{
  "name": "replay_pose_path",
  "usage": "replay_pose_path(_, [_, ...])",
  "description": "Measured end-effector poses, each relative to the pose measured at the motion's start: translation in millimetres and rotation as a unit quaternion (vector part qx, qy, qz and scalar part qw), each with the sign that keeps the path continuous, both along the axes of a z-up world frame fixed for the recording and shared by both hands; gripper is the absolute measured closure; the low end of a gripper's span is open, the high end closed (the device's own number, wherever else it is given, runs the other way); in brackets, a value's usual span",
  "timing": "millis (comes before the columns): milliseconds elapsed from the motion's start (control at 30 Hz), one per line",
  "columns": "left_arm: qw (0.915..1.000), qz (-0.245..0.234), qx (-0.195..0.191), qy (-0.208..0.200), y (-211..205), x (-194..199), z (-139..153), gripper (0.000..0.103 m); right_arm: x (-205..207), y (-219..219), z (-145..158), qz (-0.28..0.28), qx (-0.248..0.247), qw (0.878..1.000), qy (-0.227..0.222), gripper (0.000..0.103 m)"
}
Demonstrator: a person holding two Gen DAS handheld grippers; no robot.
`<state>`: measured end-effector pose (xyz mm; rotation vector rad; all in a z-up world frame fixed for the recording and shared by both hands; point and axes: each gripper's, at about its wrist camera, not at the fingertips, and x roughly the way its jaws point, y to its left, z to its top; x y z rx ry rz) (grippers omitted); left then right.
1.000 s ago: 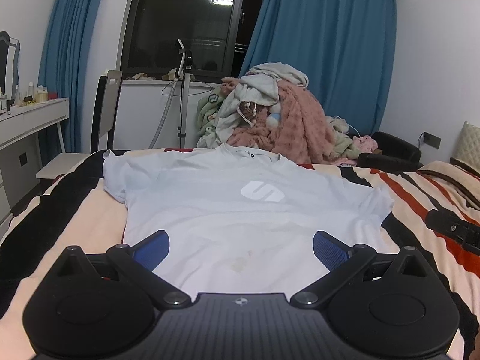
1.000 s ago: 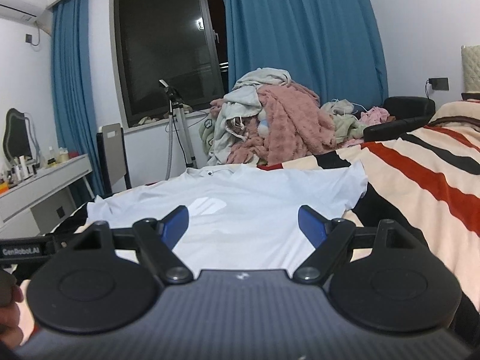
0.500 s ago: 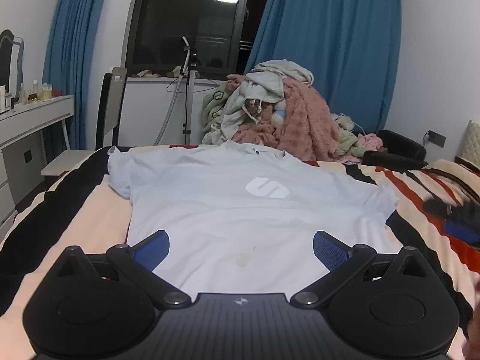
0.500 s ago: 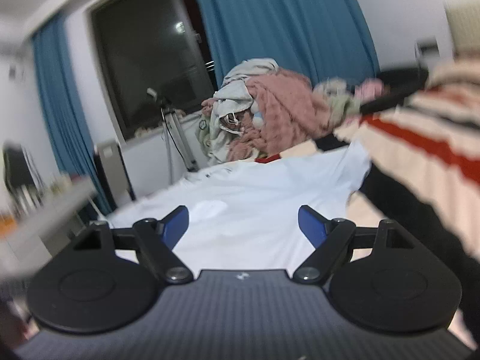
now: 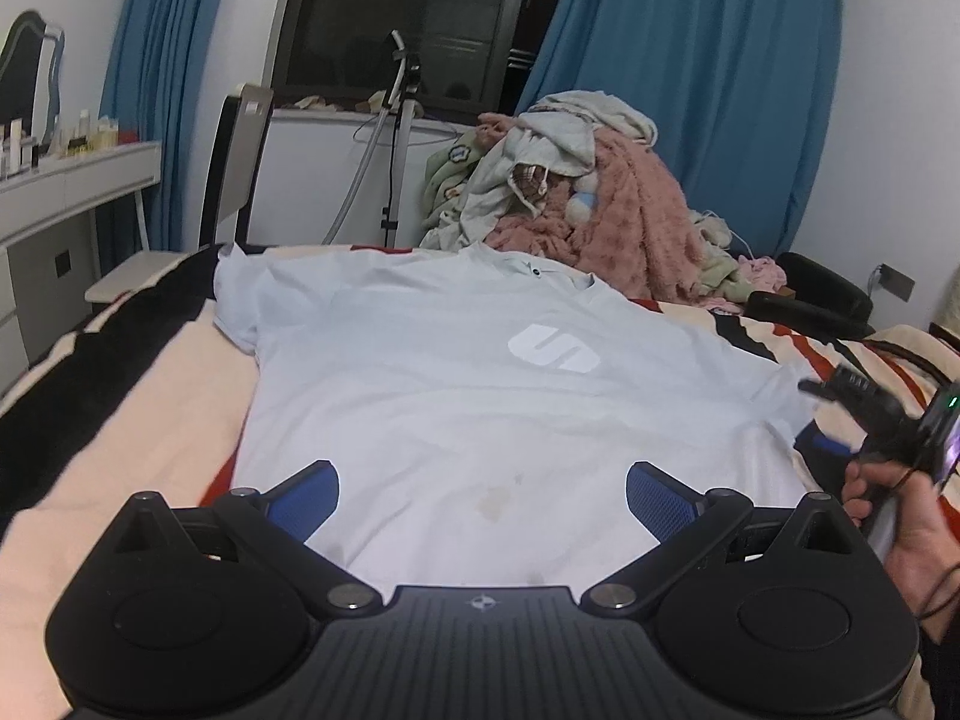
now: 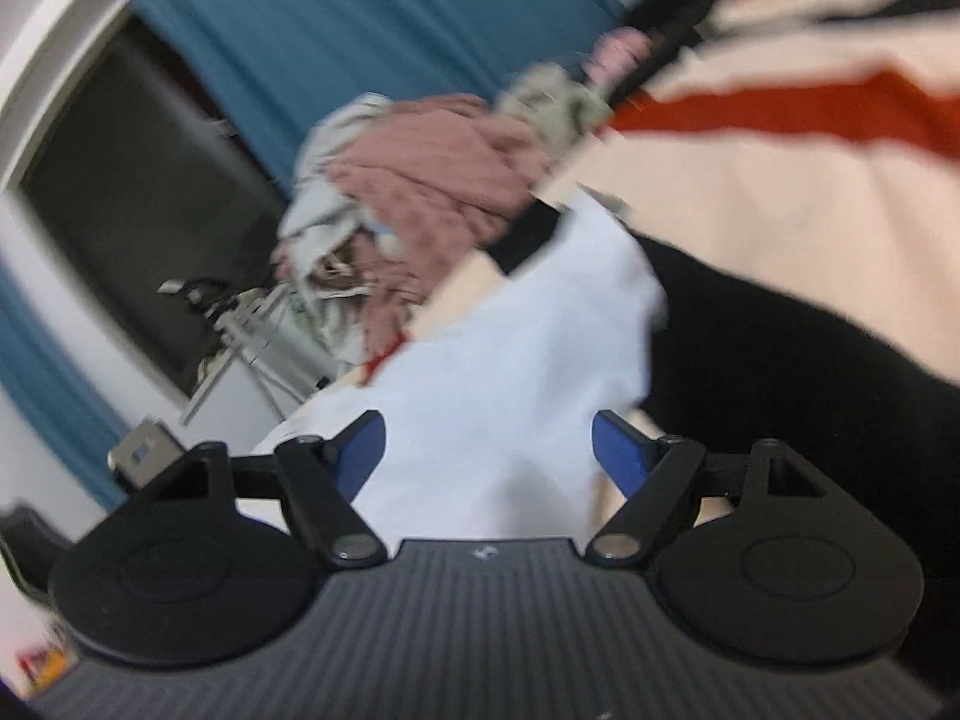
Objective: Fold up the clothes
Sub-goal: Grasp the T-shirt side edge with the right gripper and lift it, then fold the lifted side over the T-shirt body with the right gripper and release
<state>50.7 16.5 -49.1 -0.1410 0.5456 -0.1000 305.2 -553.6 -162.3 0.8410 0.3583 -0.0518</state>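
Note:
A pale blue T-shirt [image 5: 468, 396] with a white logo lies spread flat, front up, on the striped bed. My left gripper [image 5: 483, 495] is open and empty, hovering over the shirt's hem. My right gripper [image 6: 489, 444] is open and empty, tilted, over the shirt's right sleeve [image 6: 540, 324]; it also shows in the left wrist view [image 5: 852, 414] at the right sleeve edge, held by a hand. The right wrist view is blurred.
The bed has a black, cream and red striped cover [image 5: 108, 396]. A pile of clothes and a pink blanket [image 5: 588, 198] sits at the far end. A chair [image 5: 237, 168], a white desk [image 5: 66, 180] and a tripod [image 5: 399, 138] stand at the left beyond.
My right gripper has swung right and rolled over toward the shirt's right sleeve, coming into the left wrist view. My left gripper has risen slightly over the hem.

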Motion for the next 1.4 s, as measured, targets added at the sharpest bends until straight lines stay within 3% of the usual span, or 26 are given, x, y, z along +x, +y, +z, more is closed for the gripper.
replay_pose_path(133, [0.9998,0.011,-0.013,0.010,-2,28,-12,0.000,41,-18,-38,-0.004,0.020,1.000,-0.012,0.026])
replay_pose_path(267, [0.9997,0.018,-0.004,0.013,-7,59,-23,0.000,79,-16,-43,0.017,-0.002,0.999,-0.049,0.026])
replay_pose_path(333, [0.9997,0.018,0.003,0.014,-10,71,-27,0.000,101,-17,-38,0.020,-0.018,0.998,-0.055,0.032])
replay_pose_path(433, [0.9996,0.018,0.013,0.015,-14,88,-33,0.000,130,-16,-24,0.015,-0.064,0.998,-0.025,0.048])
replay_pose_path(467, [0.9996,0.018,0.014,0.017,-15,91,-34,0.000,137,-16,-20,0.011,-0.078,0.997,-0.014,0.063])
replay_pose_path(500, [0.9996,0.018,0.013,0.017,-14,94,-35,0.000,140,-15,-13,0.006,-0.093,0.996,-0.004,0.088])
replay_pose_path(533, [0.9996,0.019,0.012,0.016,-13,95,-35,0.000,142,-14,-6,0.000,-0.109,0.994,0.006,0.097])
replay_pose_path(667, [0.9995,0.025,0.017,0.009,-7,91,-27,0.000,134,16,40,-0.004,-0.173,0.985,-0.010,0.097])
replay_pose_path(767, [0.9992,0.031,0.027,-0.001,3,82,-17,0.000,124,57,89,-0.005,-0.251,0.967,-0.029,0.098])
replay_pose_path(900, [0.9989,0.039,0.025,-0.010,22,63,-4,0.000,115,136,152,-0.008,-0.388,0.920,-0.047,0.097])
replay_pose_path(1100, [0.9978,0.056,0.011,-0.035,52,37,14,0.000,118,266,193,0.019,-0.501,0.864,-0.052,0.097])
replay_pose_path(1267, [0.9957,0.084,-0.024,-0.032,80,41,17,0.000,140,356,168,0.072,-0.524,0.847,-0.046,0.097])
replay_pose_path(1400, [0.9937,0.100,-0.048,-0.021,98,50,7,0.000,163,406,133,0.105,-0.517,0.849,-0.027,0.097])
